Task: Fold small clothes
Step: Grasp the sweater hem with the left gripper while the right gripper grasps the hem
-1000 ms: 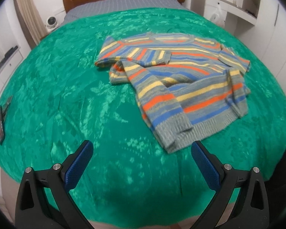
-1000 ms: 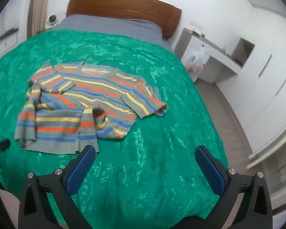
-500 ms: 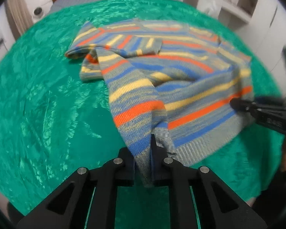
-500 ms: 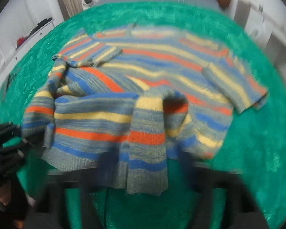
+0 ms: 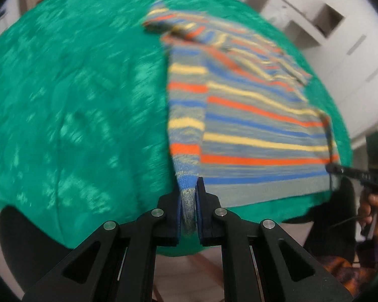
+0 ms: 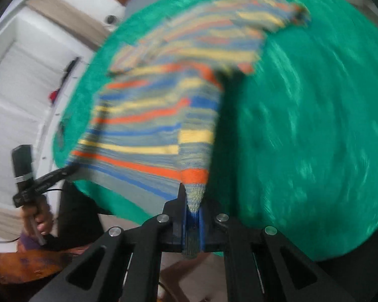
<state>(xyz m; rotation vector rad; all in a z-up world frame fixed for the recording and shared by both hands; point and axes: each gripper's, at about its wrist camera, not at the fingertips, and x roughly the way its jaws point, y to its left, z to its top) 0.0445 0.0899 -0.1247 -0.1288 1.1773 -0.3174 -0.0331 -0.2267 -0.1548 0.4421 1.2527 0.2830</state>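
Observation:
A striped knit sweater (image 5: 252, 115), grey with orange, yellow and blue bands, lies stretched on the green bedspread (image 5: 75, 105). My left gripper (image 5: 189, 201) is shut on its lower left hem corner. My right gripper (image 6: 192, 216) is shut on the lower right hem corner of the sweater (image 6: 151, 130). The hem is pulled taut between them at the bed's near edge. The right gripper also shows in the left wrist view (image 5: 340, 170) and the left gripper in the right wrist view (image 6: 68, 170). Both views are blurred.
The green bedspread (image 6: 315, 125) covers the whole bed. White shelves and cupboards (image 5: 327, 25) stand beyond the bed's far right. White drawers (image 6: 17, 75) stand at the left. The person's hand (image 6: 37, 216) holds the left gripper.
Both grippers were open above the bed a second ago. They closed on the sweater's hem corners and pulled it toward the near edge, spreading the hem flat.

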